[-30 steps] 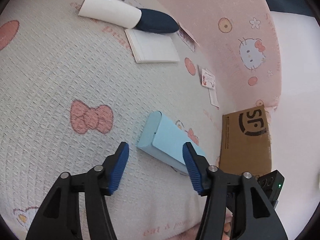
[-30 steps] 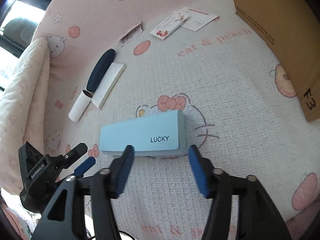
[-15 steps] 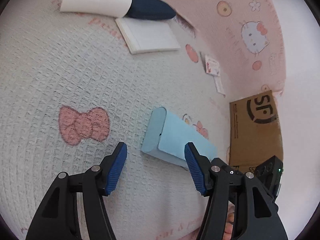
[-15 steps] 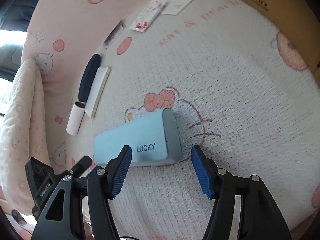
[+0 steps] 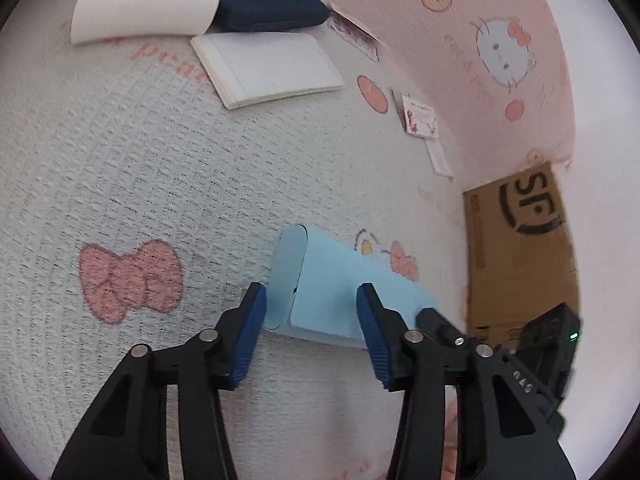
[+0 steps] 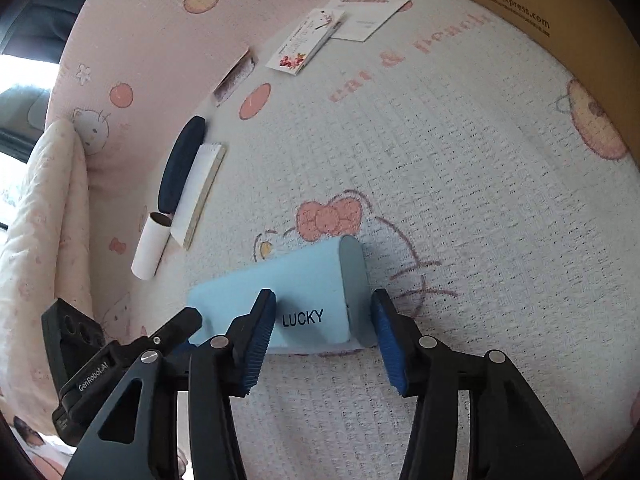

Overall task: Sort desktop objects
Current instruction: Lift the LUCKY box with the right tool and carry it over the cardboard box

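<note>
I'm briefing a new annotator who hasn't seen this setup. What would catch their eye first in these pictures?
The light blue case marked LUCKY, lying near the front of the patterned cloth, with the left claw and right claw closing around its opposite ends. Next, the brown cardboard box at the cloth's edge, and the white tube and dark case by the notepad at the far side.

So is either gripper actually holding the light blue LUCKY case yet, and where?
Not yet. Both grippers straddle opposite ends of the light blue case, jaws closing, pads not clearly pressing.
</note>
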Tool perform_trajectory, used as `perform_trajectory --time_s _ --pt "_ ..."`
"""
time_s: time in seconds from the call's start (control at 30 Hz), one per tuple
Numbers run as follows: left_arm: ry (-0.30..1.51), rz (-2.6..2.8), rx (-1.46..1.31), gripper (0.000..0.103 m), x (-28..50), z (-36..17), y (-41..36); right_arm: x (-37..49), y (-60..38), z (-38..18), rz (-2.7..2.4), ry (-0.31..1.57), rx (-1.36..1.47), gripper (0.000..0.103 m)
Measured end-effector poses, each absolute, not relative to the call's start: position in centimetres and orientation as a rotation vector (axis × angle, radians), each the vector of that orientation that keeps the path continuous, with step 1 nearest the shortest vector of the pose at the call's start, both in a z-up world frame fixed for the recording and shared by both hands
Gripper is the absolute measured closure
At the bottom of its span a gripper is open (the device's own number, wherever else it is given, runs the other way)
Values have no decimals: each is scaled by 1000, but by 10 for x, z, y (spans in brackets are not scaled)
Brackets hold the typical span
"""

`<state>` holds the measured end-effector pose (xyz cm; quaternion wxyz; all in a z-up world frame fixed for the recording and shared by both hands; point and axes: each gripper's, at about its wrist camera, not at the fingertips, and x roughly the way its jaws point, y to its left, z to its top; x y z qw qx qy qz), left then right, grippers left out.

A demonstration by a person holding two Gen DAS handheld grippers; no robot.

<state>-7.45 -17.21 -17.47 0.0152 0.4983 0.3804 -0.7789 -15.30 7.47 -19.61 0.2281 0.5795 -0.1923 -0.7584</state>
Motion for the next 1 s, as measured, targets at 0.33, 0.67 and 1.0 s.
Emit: perform_trajectory --time_s 0.33,0.67,1.0 --pt "1028 -2509 1513 57 -75 -151 -149 -149 78 -173 -2183 -420 1521 60" --pt "1027 -2638 1424 57 -86 -106 -122 -145 106 -120 -2292 -416 1403 60" --pt "1055 -2812 1254 57 -108 -32 -92 -143 138 -30 -2445 -408 1173 60"
